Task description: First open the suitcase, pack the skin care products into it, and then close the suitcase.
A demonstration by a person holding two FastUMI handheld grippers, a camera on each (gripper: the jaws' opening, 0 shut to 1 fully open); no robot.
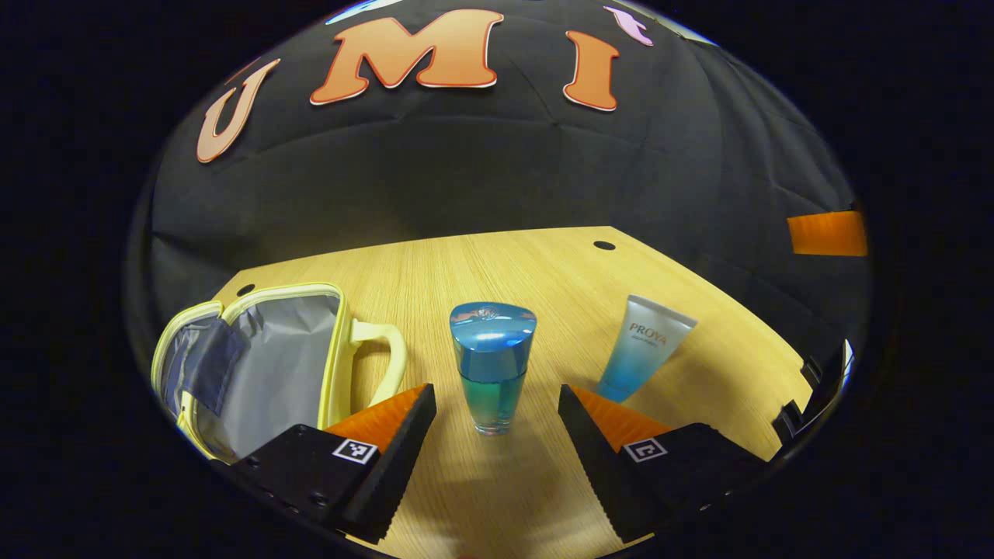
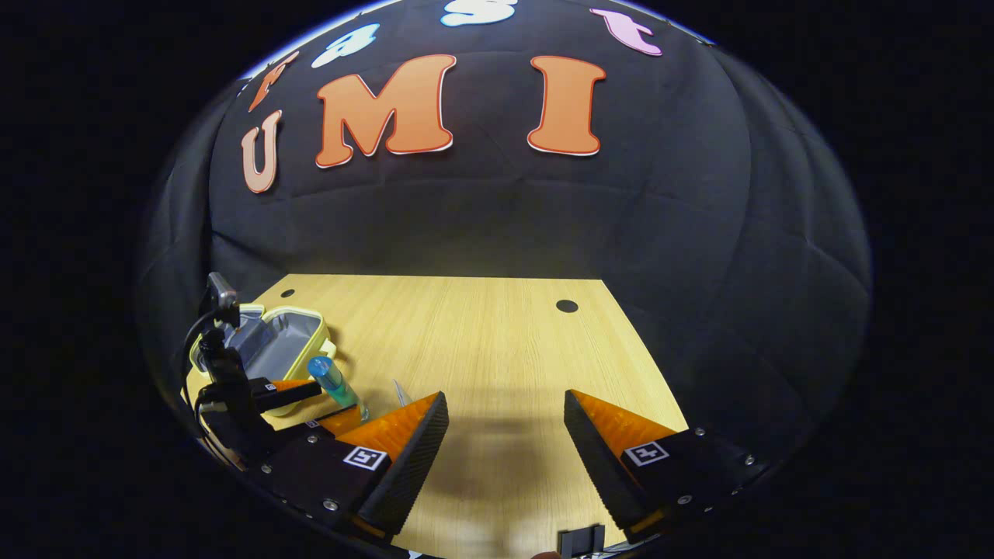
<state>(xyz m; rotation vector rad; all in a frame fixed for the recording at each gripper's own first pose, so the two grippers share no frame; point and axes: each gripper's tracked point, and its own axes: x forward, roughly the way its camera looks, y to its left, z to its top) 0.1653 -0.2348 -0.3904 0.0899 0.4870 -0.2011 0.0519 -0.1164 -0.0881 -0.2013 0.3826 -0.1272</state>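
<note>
A small pale yellow suitcase (image 1: 256,365) lies open on the wooden table (image 1: 528,272) at the left of the left gripper view, its grey lining showing and its handle toward the middle. A blue-capped bottle (image 1: 492,365) stands upright just ahead of my left gripper (image 1: 497,400), centred between the open fingers without touching them. A white and blue tube (image 1: 644,348) stands on its cap to the right. In the right gripper view my right gripper (image 2: 505,407) is open over bare table, with the left gripper (image 2: 291,392), the bottle (image 2: 332,380) and the suitcase (image 2: 272,345) far left.
The black cloth wall closes off the table's back and sides. Two round holes (image 1: 603,245) mark the table's far edge. An orange patch (image 1: 827,233) shows on the wall at the right of the left gripper view.
</note>
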